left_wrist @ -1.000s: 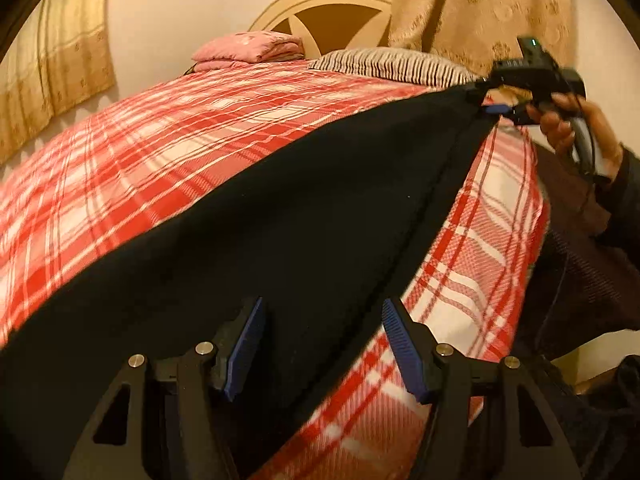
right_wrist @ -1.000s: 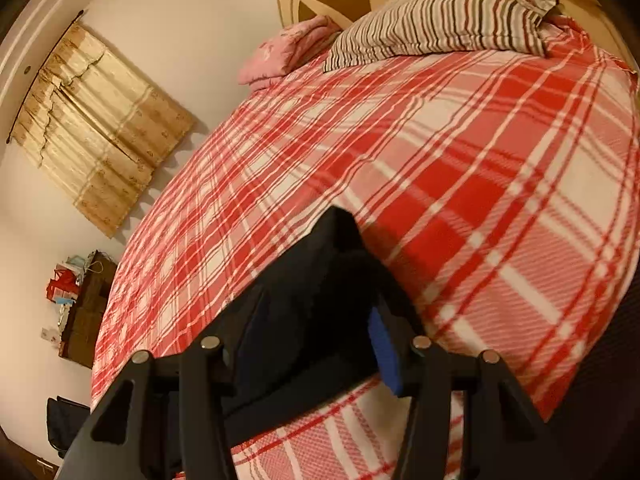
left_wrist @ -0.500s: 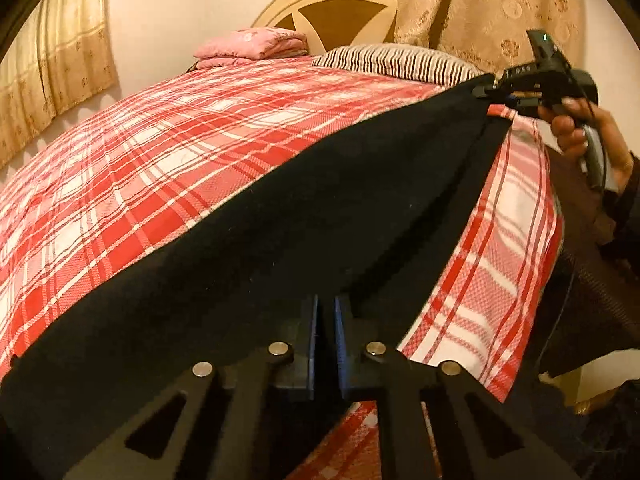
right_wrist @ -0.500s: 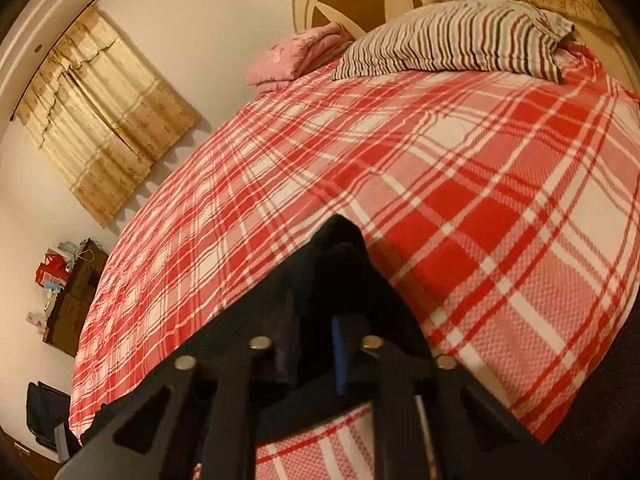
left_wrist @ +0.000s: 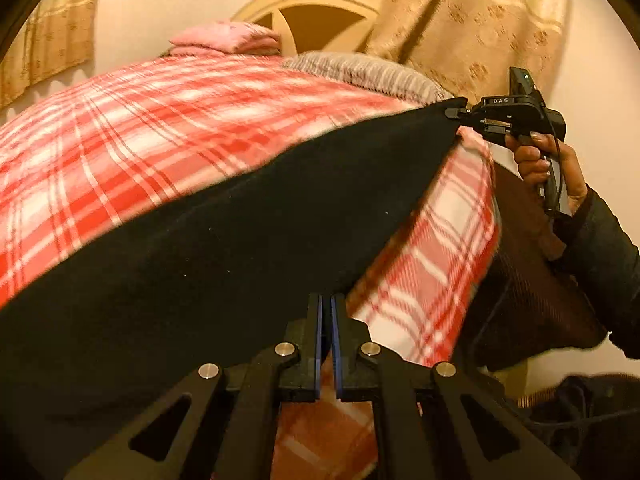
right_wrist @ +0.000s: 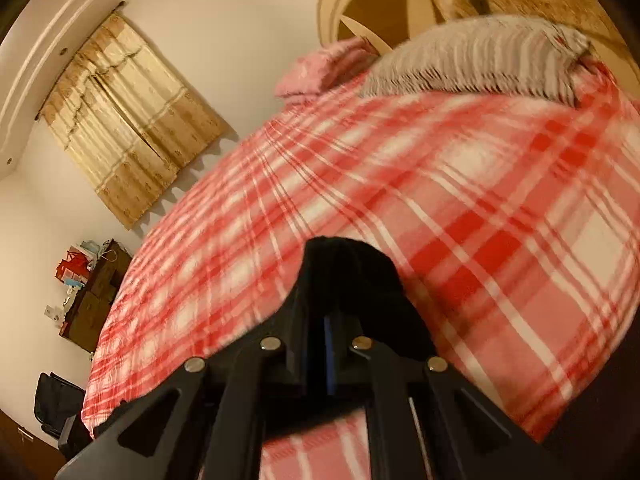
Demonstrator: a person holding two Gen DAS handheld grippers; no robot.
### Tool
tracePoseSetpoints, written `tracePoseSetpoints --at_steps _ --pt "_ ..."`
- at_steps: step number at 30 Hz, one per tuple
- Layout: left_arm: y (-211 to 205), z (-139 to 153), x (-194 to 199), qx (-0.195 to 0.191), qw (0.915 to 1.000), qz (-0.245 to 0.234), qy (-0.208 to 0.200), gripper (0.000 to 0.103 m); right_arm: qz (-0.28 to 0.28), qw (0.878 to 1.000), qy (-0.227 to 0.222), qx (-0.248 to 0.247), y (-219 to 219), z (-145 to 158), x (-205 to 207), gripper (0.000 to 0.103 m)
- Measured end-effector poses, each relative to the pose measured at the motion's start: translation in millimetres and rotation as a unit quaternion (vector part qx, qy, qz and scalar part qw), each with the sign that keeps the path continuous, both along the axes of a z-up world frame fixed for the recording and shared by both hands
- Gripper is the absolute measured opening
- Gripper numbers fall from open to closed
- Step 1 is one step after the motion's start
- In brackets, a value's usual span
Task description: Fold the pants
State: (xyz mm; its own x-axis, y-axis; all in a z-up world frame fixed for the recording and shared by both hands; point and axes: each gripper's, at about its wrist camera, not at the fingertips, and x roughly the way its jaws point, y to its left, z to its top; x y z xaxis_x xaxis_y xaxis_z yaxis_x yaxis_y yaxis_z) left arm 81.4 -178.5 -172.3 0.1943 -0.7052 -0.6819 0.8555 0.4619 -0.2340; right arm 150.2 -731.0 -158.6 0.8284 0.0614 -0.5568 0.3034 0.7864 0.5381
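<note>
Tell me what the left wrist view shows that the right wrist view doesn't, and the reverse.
Only the left wrist view shows the right claw from outside, gripped in the person's hand, pinching the far corner of the black pants stretched across the bed.

Only the right wrist view shows the side window curtain and a dark cabinet by the wall.

Both show the plaid bedspread, striped pillow, pink pillow, and a shut claw, the left, on black fabric.

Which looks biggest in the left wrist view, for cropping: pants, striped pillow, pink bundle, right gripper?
1. Pants, by far, though they lie nearest the camera.
2. Striped pillow.
3. Pink bundle and right gripper: too alike to rank; both are small and far off.
</note>
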Motion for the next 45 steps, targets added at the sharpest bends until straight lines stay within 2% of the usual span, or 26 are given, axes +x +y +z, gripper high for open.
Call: tracePoseSetpoints --at_steps 4,6,8,9,11,14,16,18,20,21,22,23,29,32,36,38,42,45 --pt "1 -7 -2 0.010 0.9999 -0.006 0.000 0.004 -0.013 0.999 0.032 0.028 -9 -33 -27 0.013" --pt "1 -8 0 0.011 0.9999 -0.004 0.002 0.004 -0.012 0.999 0.021 0.043 -13 -36 -38 0.021" --pt "1 -8 2 0.009 1.0000 -0.001 0.004 0.004 -0.040 0.999 0.017 0.032 -18 -29 -46 0.056" --pt "1 -8 3 0.009 1.0000 0.000 0.003 0.004 -0.052 0.998 0.009 0.021 -21 -23 -48 0.060" --pt "2 -6 1 0.005 1.0000 0.000 0.002 0.004 -0.076 0.997 -0.001 0.004 -30 -8 -47 0.060" --pt "4 -5 -1 0.005 1.0000 0.003 -0.004 0.004 -0.075 0.997 0.001 -0.022 -40 10 -30 0.059" --pt "5 -5 -2 0.002 1.0000 0.005 -0.003 0.004 -0.055 0.998 0.023 -0.026 -49 12 -8 0.054" --pt "5 -3 -4 0.004 1.0000 0.003 -0.005 0.004 -0.012 0.998 0.062 -0.004 -54 5 22 0.047" --pt "5 -1 -6 0.008 0.9999 0.002 -0.011 0.004 0.028 0.994 0.105 0.010 -52 -8 47 0.031" --pt "6 0 -8 0.009 0.9998 -0.001 -0.016 0.004 0.042 0.992 0.116 0.014 -50 -12 53 0.026" --pt "7 2 -11 0.010 0.9998 -0.003 -0.018 0.005 0.054 0.991 0.120 0.019 -47 -17 56 0.014" --pt "9 3 -12 0.011 0.9997 -0.007 -0.020 0.005 0.063 0.990 0.121 0.019 -43 -18 61 0.010" --pt "21 4 -18 0.010 0.9997 -0.008 -0.019 0.005 0.048 0.996 0.075 -0.023 -31 2 61 0.006" --pt "26 5 -18 0.005 0.9999 0.001 -0.016 0.005 0.039 0.996 0.066 -0.042 -29 4 62 0.006" --pt "36 13 -19 0.002 0.9996 0.013 -0.027 0.005 0.022 0.988 0.124 -0.089 -32 -16 74 0.012" --pt "44 17 -16 0.008 0.9987 0.026 -0.043 0.005 -0.003 0.986 0.131 -0.103 -38 -17 67 0.052" --pt "67 22 14 0.019 0.9949 0.079 -0.059 0.005 -0.028 0.986 0.102 -0.130 -36 2 48 0.054" --pt "81 16 44 0.022 0.9917 0.120 -0.043 0.005 -0.022 0.984 0.077 -0.157 -14 21 40 0.054"
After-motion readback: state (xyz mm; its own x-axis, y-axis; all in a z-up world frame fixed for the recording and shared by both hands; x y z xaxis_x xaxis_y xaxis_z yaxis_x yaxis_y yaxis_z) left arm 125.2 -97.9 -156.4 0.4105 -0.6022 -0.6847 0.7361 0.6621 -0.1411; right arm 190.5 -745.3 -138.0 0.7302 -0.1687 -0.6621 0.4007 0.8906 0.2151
